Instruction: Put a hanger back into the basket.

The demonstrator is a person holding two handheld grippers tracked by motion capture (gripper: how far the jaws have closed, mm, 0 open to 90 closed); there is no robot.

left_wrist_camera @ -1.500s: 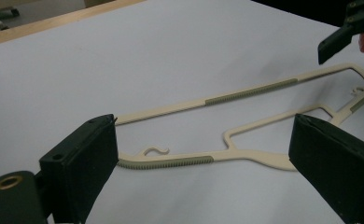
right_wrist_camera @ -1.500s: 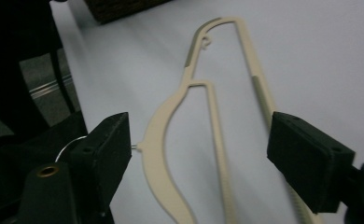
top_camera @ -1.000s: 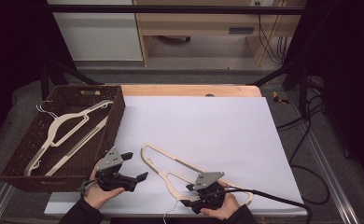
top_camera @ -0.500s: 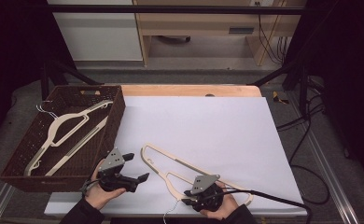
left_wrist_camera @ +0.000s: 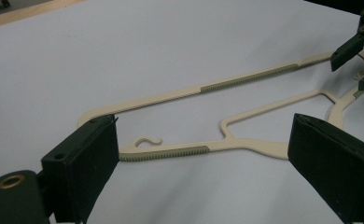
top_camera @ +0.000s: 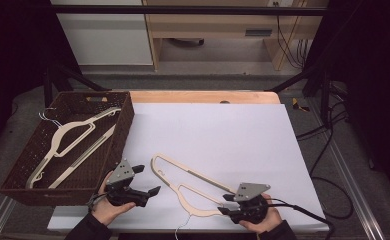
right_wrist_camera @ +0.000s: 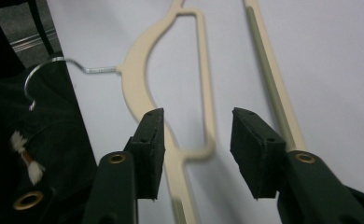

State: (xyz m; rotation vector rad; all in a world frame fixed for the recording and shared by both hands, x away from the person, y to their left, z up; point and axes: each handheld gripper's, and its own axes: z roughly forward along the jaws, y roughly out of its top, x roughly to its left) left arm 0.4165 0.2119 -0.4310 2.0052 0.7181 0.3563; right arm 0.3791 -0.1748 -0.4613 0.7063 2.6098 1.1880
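Progress: 2 hangers (top_camera: 68,142) are already lying in the basket (top_camera: 125,120), 1 hanger (top_camera: 193,187) is still sitting on the white sheet (top_camera: 223,135), near my edge of the table, between my 2 tools. I'm reading the job as loading hangers into the basket, so roughly 2 of 3 done; grasp, lift and carry are still pending for this one.

Right gripper (right_wrist_camera: 196,140): jaws are standing partly apart and have just been opening again after a squeeze. They're straddling the hanger's neck area, with the inner loop and 1 arm lying between the pads, but the pads aren't pressing on it. No grip yet.

Left gripper (left_wrist_camera: 203,154): jaws are gaping wide, holding nothing, aiming across the hanger's far shoulder end without touching it.

Materials:
- Hanger: cream, flat, rigid-looking plastic or painted wood, can't tell which. Slim triangular outline with an inner bar, ribbed greyish non-slip strips on the arms, small notch hook near 1 end, thin wire hook (right_wrist_camera: 54,70) hanging past the sheet edge.
- Basket: dark brown woven wicker, rectangular, cut-out handle.
- Sheet: smooth matte white, low friction by my guess, so the hanger is likely sliding if I'm nudging it.
- Pads: black, square, slightly textured foam or rubber.
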